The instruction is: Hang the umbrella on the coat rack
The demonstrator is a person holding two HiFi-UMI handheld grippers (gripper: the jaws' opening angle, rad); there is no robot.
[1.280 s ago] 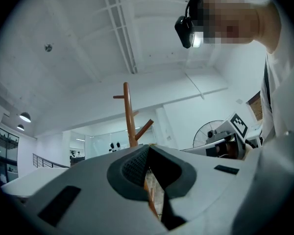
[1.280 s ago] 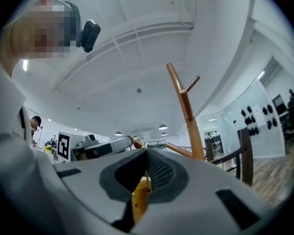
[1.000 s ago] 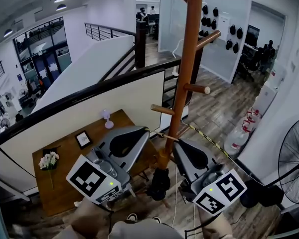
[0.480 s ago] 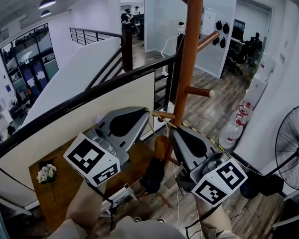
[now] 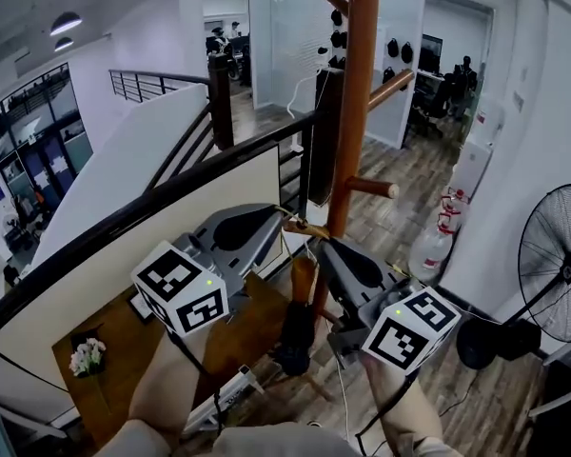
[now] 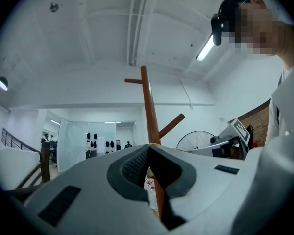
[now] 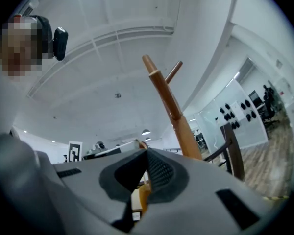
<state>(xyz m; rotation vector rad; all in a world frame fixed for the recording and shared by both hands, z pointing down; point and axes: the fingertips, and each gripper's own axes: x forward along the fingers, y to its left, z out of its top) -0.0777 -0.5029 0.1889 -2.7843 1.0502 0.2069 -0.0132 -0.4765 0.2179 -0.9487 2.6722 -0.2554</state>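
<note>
Since a second ago: both grippers and the load raised toward the rack; view drawn closer to the pole.

Far left, well below: brown wooden worktop (image 5: 238, 336) with small white flowers (image 5: 85, 356), not involved.

Grey left gripper (image 5: 282, 222), tip angled up and inward. In the left gripper view its ribbed fingers (image 6: 130, 166) are seen pressed together at the tips. Nothing thick is held there, and any strap is too thin to be made out.

Folded black umbrella with orange-brown handle (image 5: 294, 336) is hung upright in the air between the two grippers, handle uppermost, just under the short lowest wooden peg (image 5: 300, 228). No other support is seen, so a wrist loop pinched from both sides is judged likely, held so that it can be slipped over that peg. Whether it is already over the peg cannot be told.

Grey right gripper (image 5: 326, 248): fingers (image 7: 159, 173) likewise closed at the tips, the orange handle glimpsed below them.

Tall orange-brown wooden coat rack pole (image 5: 360, 103) is just beyond. Black floor fan (image 5: 558, 265) stands well apart at the far right.
</note>
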